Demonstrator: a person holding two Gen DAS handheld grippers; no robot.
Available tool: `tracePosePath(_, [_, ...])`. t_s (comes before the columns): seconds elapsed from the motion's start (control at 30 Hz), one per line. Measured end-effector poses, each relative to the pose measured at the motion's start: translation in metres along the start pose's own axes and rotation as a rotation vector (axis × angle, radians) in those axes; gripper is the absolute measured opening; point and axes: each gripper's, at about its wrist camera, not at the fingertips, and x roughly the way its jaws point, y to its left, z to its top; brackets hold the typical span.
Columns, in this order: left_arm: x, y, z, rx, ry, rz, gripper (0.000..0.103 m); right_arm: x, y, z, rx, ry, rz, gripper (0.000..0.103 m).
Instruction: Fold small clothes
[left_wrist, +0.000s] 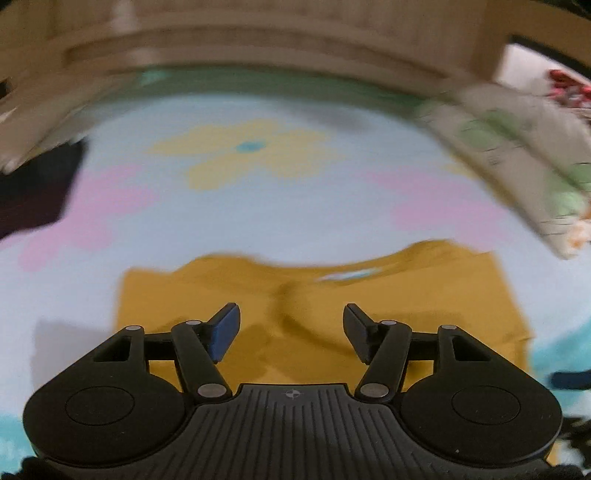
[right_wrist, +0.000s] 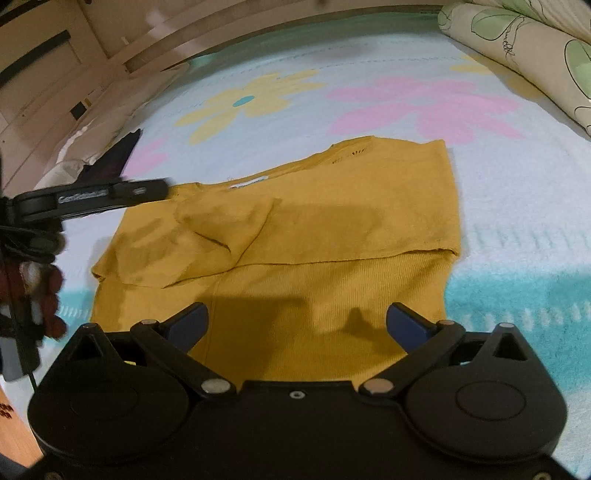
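One mustard top (right_wrist: 332, 221), two empty grippers (left_wrist: 291, 332) (right_wrist: 295, 325).

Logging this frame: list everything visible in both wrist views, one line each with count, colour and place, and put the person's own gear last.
top: 1, mustard yellow, lying flat on the blanket, both sides folded inward, white neck label at the far edge.
blanket: 1, pale blue with yellow and pink flowers and a teal band, spread under the top.
pillow: 1, cream with green leaf print, far right on the blanket.
dark garment: 1, black, at the blanket's left edge.
wooden furniture: light beige, behind the blanket.
left hand-held gripper: 1, black, blue pads, open above the top.
right hand-held gripper: 1, black, blue pads, open over the near hem.
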Motion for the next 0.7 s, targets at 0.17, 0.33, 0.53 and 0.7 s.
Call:
tracePosePath(0.17, [0.022, 0.038, -0.013, -0.008, 0.11, 0.038, 0.06, 0.006, 0.018, 0.008, -0.061, -0.015, -0.021, 0.103])
tracePosePath(0.33, [0.038, 0.058, -0.027, -0.03, 0.168, -0.013, 0.064, 0.029, 0.052, 0.035, -0.184, -0.034, -0.039, 0.103])
tracePosePath(0.53, [0.04, 0.056, -0.023, -0.062, 0.186, -0.051, 0.073, 0.087, 0.096, 0.06, -0.305, -0.024, -0.074, 0.103])
tracePosePath(0.7, [0.042, 0.062, -0.022, -0.09, 0.184, -0.069, 0.073, 0.126, 0.121, 0.062, -0.372, 0.014, -0.116, 0.103])
